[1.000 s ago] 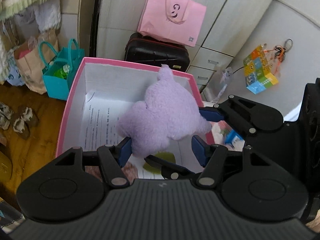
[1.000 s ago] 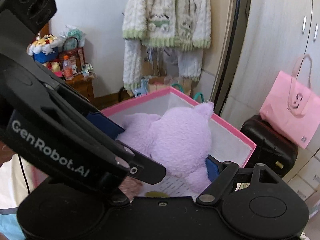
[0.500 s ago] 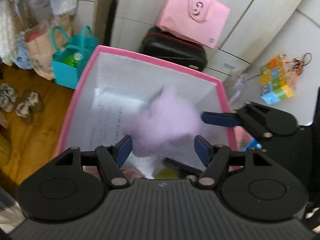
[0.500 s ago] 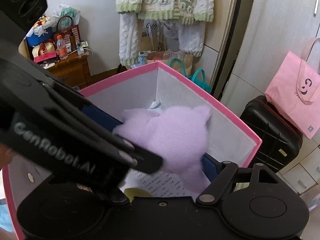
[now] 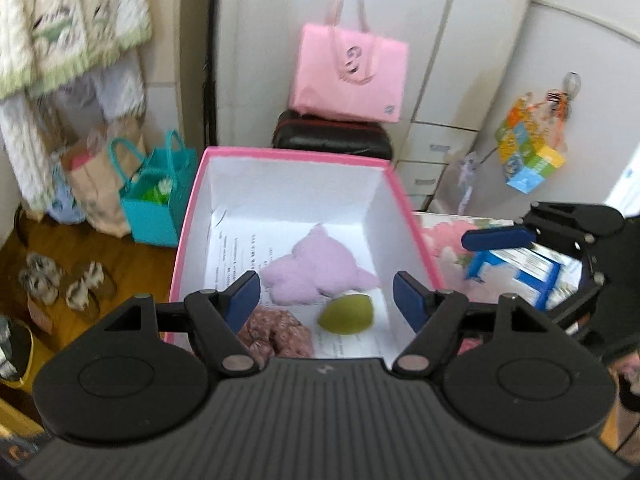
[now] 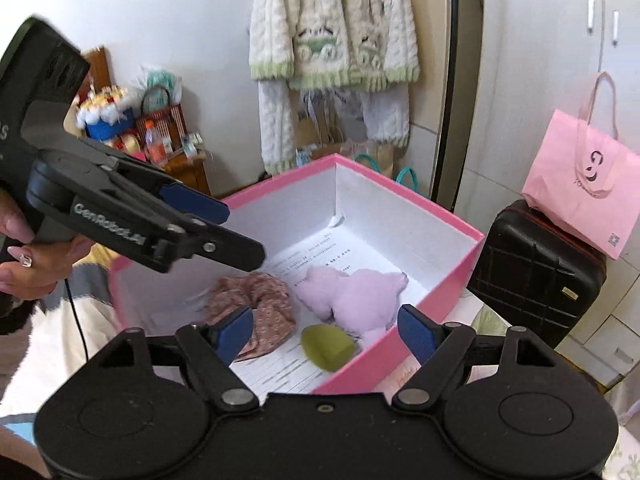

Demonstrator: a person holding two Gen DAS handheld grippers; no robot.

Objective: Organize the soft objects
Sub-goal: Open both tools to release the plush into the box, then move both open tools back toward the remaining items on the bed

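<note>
A purple plush toy [image 5: 316,272] [image 6: 352,292] lies on the printed paper at the bottom of the pink-rimmed white box [image 5: 188,216] [image 6: 460,276]. Beside it in the box are a green soft lump [image 5: 346,314] [image 6: 326,344] and a floral scrunchie [image 5: 276,334] [image 6: 256,304]. My left gripper [image 5: 326,294] hovers above the box's near side; its jaws are opening, with nothing between them. My right gripper [image 6: 326,330] hangs over the box's near corner, open and empty. In the right wrist view the left gripper [image 6: 240,236] reaches in from the left, held by a hand [image 6: 28,260].
A pink tote [image 5: 348,76] rests on a black suitcase [image 5: 332,136] behind the box. A teal bag [image 5: 152,200] and slippers [image 5: 60,284] are on the wooden floor to the left. A blue carton [image 5: 520,272] lies right of the box. A knitted sweater [image 6: 332,40] hangs on the wall.
The purple plush, held between both grippers above the box a second ago, now lies on the box floor. Both grippers have drawn back and up, and the left jaws stand wider.
</note>
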